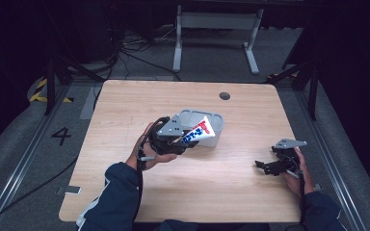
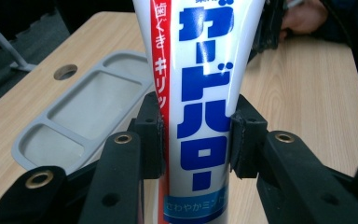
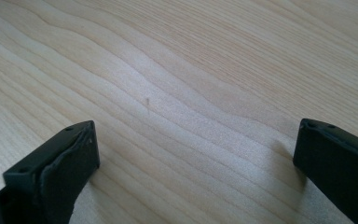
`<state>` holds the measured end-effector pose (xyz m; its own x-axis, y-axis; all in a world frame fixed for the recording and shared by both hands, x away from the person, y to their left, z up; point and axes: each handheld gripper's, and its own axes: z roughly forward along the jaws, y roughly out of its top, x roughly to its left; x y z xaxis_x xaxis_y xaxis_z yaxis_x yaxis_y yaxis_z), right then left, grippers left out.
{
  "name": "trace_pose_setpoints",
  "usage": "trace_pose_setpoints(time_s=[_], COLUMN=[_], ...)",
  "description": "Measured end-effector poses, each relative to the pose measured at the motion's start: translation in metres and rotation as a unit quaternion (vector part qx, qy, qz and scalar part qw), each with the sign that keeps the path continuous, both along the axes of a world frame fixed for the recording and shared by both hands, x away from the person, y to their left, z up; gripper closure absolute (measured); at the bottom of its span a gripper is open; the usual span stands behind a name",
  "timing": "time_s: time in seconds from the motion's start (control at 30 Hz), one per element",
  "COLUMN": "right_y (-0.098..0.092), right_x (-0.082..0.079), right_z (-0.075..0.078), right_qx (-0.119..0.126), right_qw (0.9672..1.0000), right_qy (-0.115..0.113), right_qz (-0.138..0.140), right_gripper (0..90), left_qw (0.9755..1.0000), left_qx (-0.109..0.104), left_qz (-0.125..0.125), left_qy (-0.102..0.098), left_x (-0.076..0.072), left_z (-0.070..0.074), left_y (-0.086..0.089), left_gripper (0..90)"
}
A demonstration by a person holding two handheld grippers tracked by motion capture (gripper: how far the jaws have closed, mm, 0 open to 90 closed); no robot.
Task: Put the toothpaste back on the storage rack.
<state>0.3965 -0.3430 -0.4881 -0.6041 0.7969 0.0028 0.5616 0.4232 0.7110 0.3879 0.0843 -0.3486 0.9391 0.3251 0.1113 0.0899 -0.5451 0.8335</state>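
Toothpaste tube [image 2: 200, 93] sits clamped between my left gripper's [image 2: 196, 140] jaws, lifted above the wooden table [image 1: 250, 125] and just over the grey compartment tray [image 1: 216, 129]. My right gripper [image 3: 196, 158] gapes wide, empty, on bare wood.

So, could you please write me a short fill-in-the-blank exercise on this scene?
1. The left gripper is shut on a white ____ with blue and red print.
2. The grey tray on the table has nothing in it, so it is ____.
3. The right gripper has its jaws ____, with bare wood between them.
4. The tube is held in the ____, clear of the table.

Missing words: tube; empty; open; air
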Motion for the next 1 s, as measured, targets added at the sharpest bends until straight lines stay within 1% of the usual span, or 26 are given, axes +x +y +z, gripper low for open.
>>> trace_pose_setpoints(time_s=[0.13,0.27,0.33,0.43,0.47,0.5,0.67,0.7,0.73,0.77,0.8,0.83,0.87,0.9,0.93,1.0], right_y=[0.0,0.0,0.0,0.0,0.0,0.0,0.0,0.0,0.0,0.0,0.0,0.0,0.0,0.0,0.0,0.0], right_x=[0.0,0.0,0.0,0.0,0.0,0.0,0.0,0.0,0.0,0.0,0.0,0.0,0.0,0.0,0.0,0.0], right_z=[0.0,0.0,0.0,0.0,0.0,0.0,0.0,0.0,0.0,0.0,0.0,0.0,0.0,0.0,0.0,0.0], right_qx=[0.0,0.0,0.0,0.0,0.0,0.0,0.0,0.0,0.0,0.0,0.0,0.001,0.0,0.0,0.0,0.001], right_qw=[1.0,1.0,1.0,1.0,1.0,1.0,1.0,1.0,1.0,1.0,1.0,1.0,1.0,1.0,1.0,1.0], right_qy=[0.0,0.001,0.001,0.001,0.001,0.001,0.001,0.001,0.001,0.001,0.001,0.001,0.001,0.001,0.001,0.001], right_qz=[0.0,0.001,0.001,0.001,0.001,0.001,0.002,0.002,0.002,0.002,0.002,0.002,0.002,0.002,0.002,0.002], right_gripper=[0.2,0.2,0.2,0.2,0.2,0.2,0.2,0.2,0.2,0.2,0.2,0.2,0.2,0.2,0.2,0.2], left_qw=[0.9998,0.9996,0.9991,0.9986,0.9979,0.9979,0.9961,0.9957,0.9949,0.9944,0.9944,0.993,0.9924,0.9924,0.9917,0.9905], left_qx=[-0.015,-0.023,-0.035,-0.041,-0.05,-0.05,-0.064,-0.068,-0.077,-0.082,-0.082,-0.096,-0.1,-0.1,-0.107,-0.117], left_qz=[0.009,0.014,0.025,0.032,0.04,0.04,0.058,0.06,0.063,0.064,0.064,0.066,0.068,0.068,0.067,0.068], left_qy=[-0.003,-0.004,-0.006,-0.009,-0.01,-0.01,-0.012,-0.016,-0.017,-0.018,-0.018,-0.019,-0.022,-0.022,-0.025,-0.026], left_x=[0.003,0.006,0.009,0.012,0.014,0.014,0.017,0.018,0.019,0.02,0.02,0.022,0.024,0.024,0.026,0.028], left_z=[0.003,0.005,0.005,0.006,0.006,0.006,0.005,0.006,0.006,0.007,0.007,0.01,0.011,0.011,0.012,0.013], left_y=[-0.002,-0.004,-0.005,-0.007,-0.008,-0.008,-0.013,-0.015,-0.017,-0.017,-0.017,-0.019,-0.021,-0.021,-0.023,-0.025], left_gripper=[63.7,63.8,63.9,63.9,63.9,64.0,64.2,64.2,64.2,64.3,64.3,64.3,64.3,64.3,64.4,64.4])
